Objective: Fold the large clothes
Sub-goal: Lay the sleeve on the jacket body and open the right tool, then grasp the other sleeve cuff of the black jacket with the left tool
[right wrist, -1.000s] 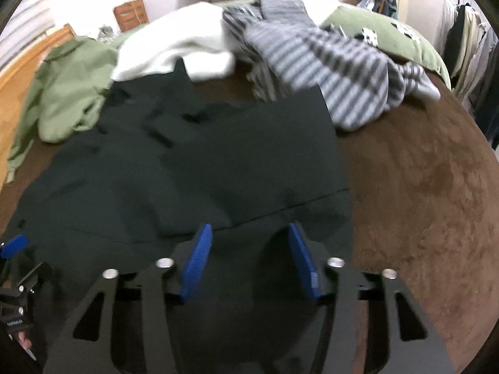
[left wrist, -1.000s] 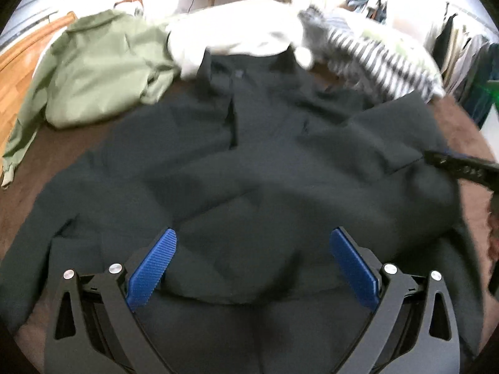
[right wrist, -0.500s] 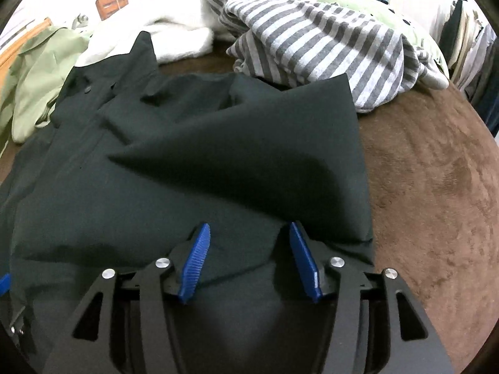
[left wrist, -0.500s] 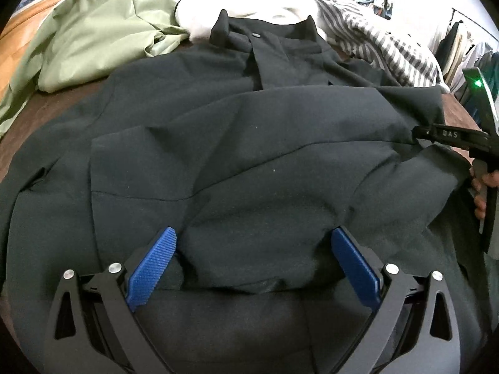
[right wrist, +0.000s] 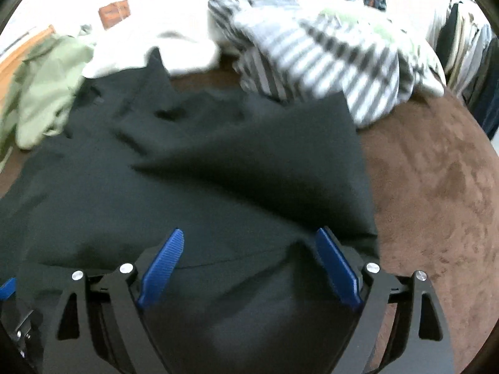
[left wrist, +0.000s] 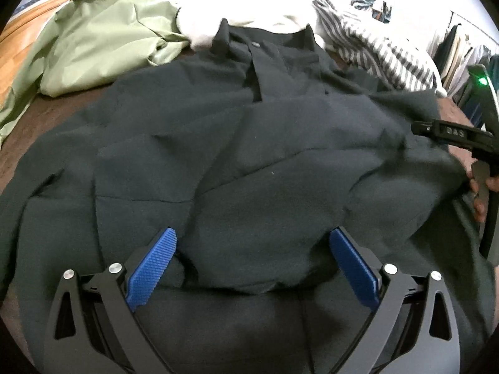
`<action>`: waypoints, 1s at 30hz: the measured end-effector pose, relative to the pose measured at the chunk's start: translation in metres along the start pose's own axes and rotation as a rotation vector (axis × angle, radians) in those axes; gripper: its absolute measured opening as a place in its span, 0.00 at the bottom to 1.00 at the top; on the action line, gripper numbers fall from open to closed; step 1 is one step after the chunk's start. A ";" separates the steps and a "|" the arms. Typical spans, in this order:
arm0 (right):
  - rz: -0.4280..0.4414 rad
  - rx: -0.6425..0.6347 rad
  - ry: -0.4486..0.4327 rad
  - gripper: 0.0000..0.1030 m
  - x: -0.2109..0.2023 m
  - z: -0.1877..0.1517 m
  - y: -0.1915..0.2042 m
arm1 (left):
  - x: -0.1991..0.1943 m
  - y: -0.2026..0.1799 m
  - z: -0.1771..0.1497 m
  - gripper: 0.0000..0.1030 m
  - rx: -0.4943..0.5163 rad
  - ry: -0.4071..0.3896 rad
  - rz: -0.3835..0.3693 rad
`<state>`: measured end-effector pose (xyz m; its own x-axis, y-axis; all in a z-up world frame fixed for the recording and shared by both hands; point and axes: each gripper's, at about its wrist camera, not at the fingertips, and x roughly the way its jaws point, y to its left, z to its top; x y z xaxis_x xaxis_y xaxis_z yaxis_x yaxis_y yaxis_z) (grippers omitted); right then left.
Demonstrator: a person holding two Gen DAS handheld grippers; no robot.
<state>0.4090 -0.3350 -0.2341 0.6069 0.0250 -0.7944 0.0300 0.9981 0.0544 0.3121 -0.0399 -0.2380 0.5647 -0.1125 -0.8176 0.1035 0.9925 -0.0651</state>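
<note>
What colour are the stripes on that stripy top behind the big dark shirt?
Grey and white stripes on the striped top; the left wrist view shows them sharpest.

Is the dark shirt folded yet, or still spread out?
Partly folded: the dark shirt lies flat with its collar away from the grippers, and its right side panel is turned in over the body. No compact fold yet.

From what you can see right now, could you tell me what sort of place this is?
Probably a bedroom: loose garments such as a striped top lie on a brown bedspread, with clothes on a rail at the far right.
</note>
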 end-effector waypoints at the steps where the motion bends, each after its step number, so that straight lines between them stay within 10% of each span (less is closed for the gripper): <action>1: 0.006 -0.009 -0.016 0.87 -0.012 0.001 0.005 | -0.011 0.004 0.003 0.94 -0.017 -0.015 -0.008; 9: 0.075 -0.107 -0.092 0.90 -0.093 -0.001 0.058 | -0.110 0.078 0.000 0.94 -0.188 -0.127 0.021; 30: 0.181 -0.261 -0.043 0.90 -0.152 -0.033 0.214 | -0.226 0.346 -0.165 0.94 -0.704 -0.079 0.381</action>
<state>0.2971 -0.1231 -0.1216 0.6167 0.2070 -0.7595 -0.2831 0.9586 0.0314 0.0849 0.3371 -0.1704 0.5162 0.2627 -0.8152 -0.6336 0.7575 -0.1571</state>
